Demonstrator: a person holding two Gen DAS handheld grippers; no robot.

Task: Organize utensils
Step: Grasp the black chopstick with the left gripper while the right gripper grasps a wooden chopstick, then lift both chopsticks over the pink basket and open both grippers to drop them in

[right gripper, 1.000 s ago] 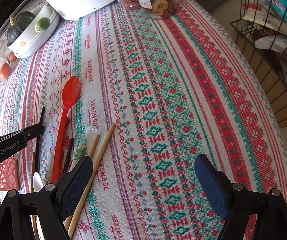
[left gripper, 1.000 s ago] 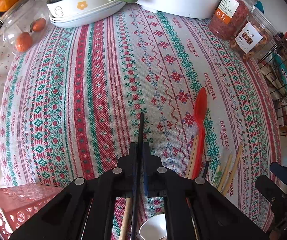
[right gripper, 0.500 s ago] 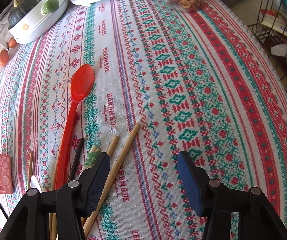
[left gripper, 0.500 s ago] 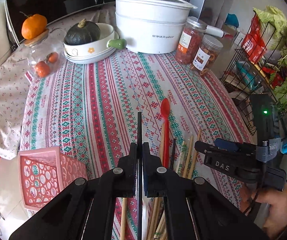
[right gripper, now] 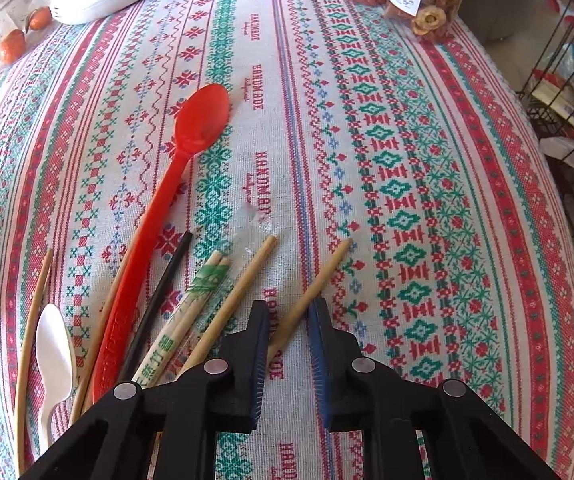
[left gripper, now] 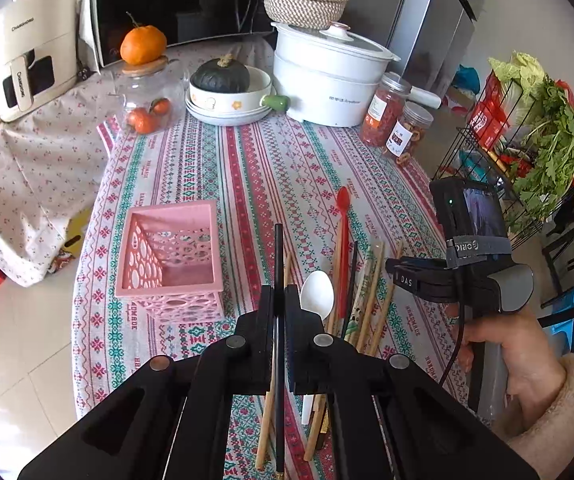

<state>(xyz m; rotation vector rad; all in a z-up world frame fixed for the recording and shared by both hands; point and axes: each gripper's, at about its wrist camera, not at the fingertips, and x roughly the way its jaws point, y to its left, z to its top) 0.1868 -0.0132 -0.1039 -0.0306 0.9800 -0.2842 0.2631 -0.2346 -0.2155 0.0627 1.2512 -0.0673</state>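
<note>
My left gripper (left gripper: 279,312) clenches a black chopstick (left gripper: 278,256) above the table's near edge; my right gripper (right gripper: 287,320) straddles a bamboo chopstick (right gripper: 319,276), unclosed; it may roll away.

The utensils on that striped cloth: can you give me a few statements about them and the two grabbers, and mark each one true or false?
1. The left gripper is shut on a black chopstick. True.
2. The pink basket already holds the red spoon. False: the red spoon lies on the cloth, and no utensils show in the basket.
3. The right gripper has a wooden chopstick between its jaws, which are not fully shut. True.
4. The white spoon lies right of the red spoon in the right wrist view. False: it lies to its left.
</note>
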